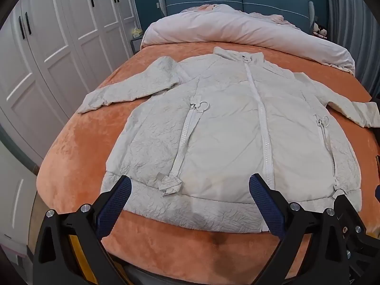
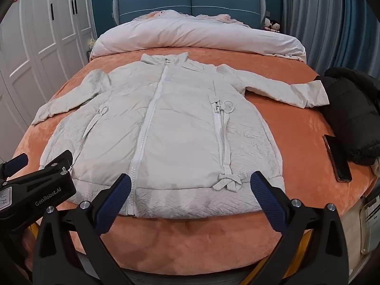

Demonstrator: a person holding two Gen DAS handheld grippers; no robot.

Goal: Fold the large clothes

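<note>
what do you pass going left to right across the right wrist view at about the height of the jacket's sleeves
white wardrobe doors → left sleeve cuff → white jacket's front zipper → ring zipper pull → right sleeve cuff → black garment

White zip-up jacket (image 1: 228,128) lies flat, front up, on orange bedspread (image 1: 78,147); zipped shut, sleeves spread sideways (collar toward headboard), fabric crinkled.
</note>
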